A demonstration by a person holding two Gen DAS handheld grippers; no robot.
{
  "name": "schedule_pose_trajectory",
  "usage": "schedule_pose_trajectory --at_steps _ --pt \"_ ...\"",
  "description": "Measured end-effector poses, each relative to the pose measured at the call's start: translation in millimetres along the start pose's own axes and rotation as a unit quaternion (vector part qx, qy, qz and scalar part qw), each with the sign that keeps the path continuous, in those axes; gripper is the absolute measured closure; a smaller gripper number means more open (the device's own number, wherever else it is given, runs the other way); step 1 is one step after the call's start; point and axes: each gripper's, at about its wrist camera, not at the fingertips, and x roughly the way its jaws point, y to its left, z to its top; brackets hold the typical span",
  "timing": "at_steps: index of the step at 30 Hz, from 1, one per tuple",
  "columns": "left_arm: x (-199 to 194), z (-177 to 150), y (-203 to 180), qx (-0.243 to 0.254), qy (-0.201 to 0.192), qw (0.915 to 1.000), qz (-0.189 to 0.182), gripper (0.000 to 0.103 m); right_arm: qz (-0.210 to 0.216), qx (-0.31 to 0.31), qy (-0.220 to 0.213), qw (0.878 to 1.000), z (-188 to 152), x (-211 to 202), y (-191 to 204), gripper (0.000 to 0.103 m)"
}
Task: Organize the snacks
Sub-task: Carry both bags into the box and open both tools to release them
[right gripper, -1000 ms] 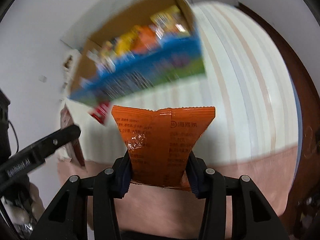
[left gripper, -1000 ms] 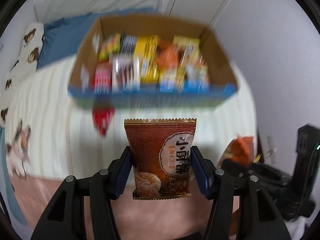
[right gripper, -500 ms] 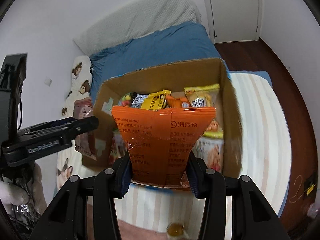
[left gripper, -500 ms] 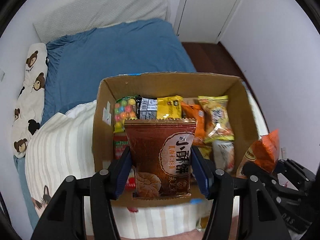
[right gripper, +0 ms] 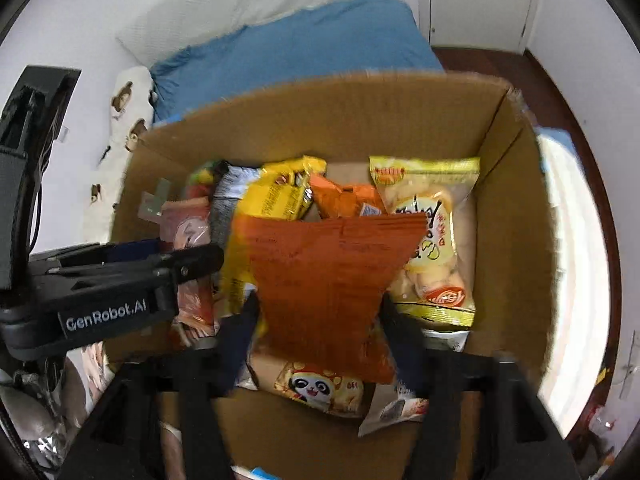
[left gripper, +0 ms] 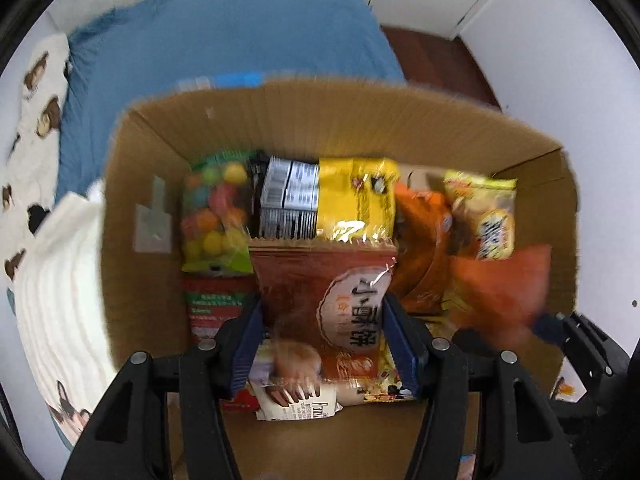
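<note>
A cardboard box holds several snack packets; it also shows in the right wrist view. My left gripper is shut on a brown biscuit packet and holds it inside the box, above the packets at the left. My right gripper is shut on an orange snack packet and holds it inside the box over the middle. The orange packet also shows in the left wrist view, and the left gripper in the right wrist view.
The box stands on a striped blanket on a bed with a blue sheet. Inside are a candy-ball bag, a yellow packet, a pale yellow snack bag and a panda packet. White walls and a wooden floor lie to the right.
Both grippers have moved forward and down into the box with their packets. The box fills much more of both views.
</note>
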Motion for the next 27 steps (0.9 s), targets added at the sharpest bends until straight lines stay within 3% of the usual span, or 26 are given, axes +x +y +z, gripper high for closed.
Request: schedule_pose_trajectory --at_steps 2,4,5,11,27 --pt "5 0 3 -0.007 0.004 1.0 0.0 0.041 -0.011 0.001 0.015 1.0 1 10 -4 0.017" --pt "7 0 6 -0.008 0.001 1.0 -0.001 0.011 -0.022 0.0 0.018 1.0 0 11 -6 0.008" --pt "6 -1 7 -0.007 -0.001 1.0 -0.001 0.008 -0.027 0.0 0.016 1.0 -1 11 -7 0.006" --pt "-3 -12 6 0.0 -0.018 0.9998 0.006 0.007 -0.043 0.004 0.005 0.999 -10 1 -13 0.006" --pt "-67 -68 -14 0.025 -0.133 0.9897 0.048 0.007 -0.061 -0.003 -0.059 0.996 -49 -60 -9 0.006"
